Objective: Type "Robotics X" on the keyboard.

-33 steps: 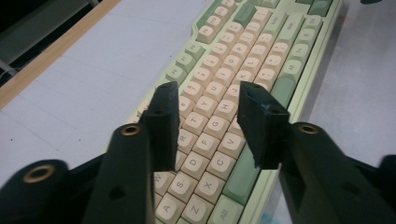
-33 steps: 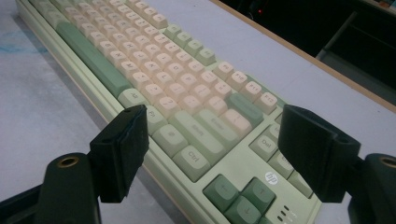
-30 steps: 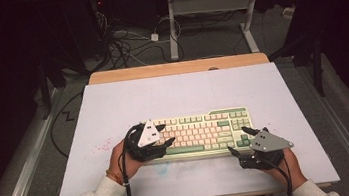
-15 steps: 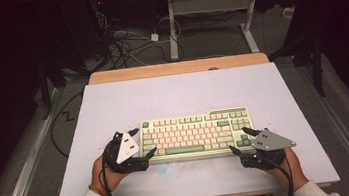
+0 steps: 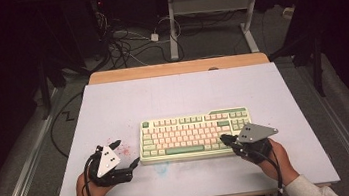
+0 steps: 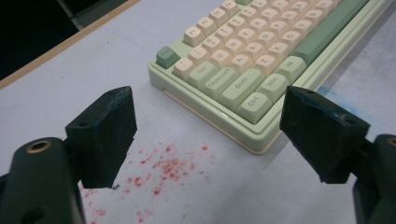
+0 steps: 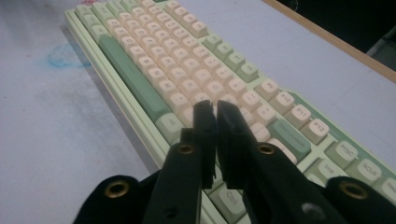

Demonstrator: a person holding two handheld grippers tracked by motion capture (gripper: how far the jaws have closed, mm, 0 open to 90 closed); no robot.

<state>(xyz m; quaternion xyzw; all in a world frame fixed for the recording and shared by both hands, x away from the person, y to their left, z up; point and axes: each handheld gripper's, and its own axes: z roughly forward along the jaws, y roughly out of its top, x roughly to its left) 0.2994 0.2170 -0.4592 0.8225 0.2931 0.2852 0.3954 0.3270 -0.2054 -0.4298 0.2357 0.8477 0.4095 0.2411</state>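
A pale green keyboard (image 5: 195, 136) with cream keys lies near the front of the white table (image 5: 182, 92). My left gripper (image 5: 127, 152) hovers just off the keyboard's front-left corner (image 6: 254, 140). Its jaws have just been opening and now stand wide apart, with nothing between them. In the left gripper view the left gripper (image 6: 210, 135) frames bare table and that corner. My right gripper (image 5: 224, 139) sits over the keys at the keyboard's front right. Its jaws have just closed and are shut with nothing between them. In the right gripper view the right gripper (image 7: 215, 109) has its tips just above the cream keys (image 7: 187, 70).
Red speckles (image 6: 163, 168) stain the table by the left gripper, and a faint blue smudge (image 5: 161, 167) lies in front of the keyboard. A wooden strip (image 5: 179, 67) edges the far side. Cables (image 5: 125, 43) and a desk frame (image 5: 212, 8) stand on the floor beyond.
My left gripper has moved left and toward the front edge, off the keyboard's left end, with wider jaws. My right gripper has edged onto the keys and its jaws have closed.
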